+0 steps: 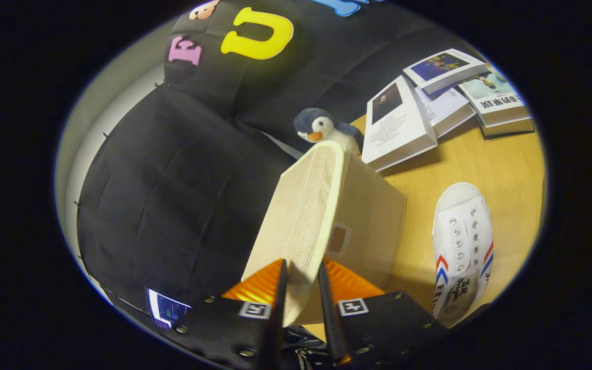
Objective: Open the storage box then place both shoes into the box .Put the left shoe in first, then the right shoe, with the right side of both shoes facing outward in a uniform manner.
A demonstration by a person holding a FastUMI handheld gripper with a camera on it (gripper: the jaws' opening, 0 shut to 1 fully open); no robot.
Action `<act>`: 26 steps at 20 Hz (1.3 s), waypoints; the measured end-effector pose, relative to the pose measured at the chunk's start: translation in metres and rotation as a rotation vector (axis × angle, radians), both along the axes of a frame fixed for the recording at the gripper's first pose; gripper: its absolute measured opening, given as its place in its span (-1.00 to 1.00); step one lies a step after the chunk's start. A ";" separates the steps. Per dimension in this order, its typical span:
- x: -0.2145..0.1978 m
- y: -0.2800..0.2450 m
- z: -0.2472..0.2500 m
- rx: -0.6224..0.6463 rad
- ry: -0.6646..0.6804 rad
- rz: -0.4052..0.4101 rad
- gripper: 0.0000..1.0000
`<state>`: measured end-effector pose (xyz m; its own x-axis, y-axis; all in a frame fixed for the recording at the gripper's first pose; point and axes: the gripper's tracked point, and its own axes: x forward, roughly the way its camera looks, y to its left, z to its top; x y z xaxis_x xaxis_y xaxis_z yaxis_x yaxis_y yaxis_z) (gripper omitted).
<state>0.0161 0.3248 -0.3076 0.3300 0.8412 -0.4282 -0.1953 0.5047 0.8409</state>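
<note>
I'm mid lid-opening, my tool point(301, 288) pinched narrow on the box lid point(303, 216), raised above the box point(365, 231) on the surface point(486, 159); white shoe point(463, 246) lies beside box; next, I reckon: swing lid fully back.

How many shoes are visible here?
1: a white canvas lace-up shoe lies on the wooden table beside the beige fabric box, whose lid the tongs grip. Another may be hidden.

woven cloth storage box point(363, 216), canvas shoe point(463, 236), matt wood table point(501, 159), plush penguin point(321, 128)
</note>
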 end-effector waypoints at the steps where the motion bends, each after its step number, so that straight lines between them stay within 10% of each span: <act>1: -0.001 0.000 0.002 0.014 0.022 0.008 -0.61; 13: 0.014 0.054 0.117 0.129 -0.122 0.119 -0.72; 26: 0.020 0.228 0.173 0.058 -0.243 0.294 -0.71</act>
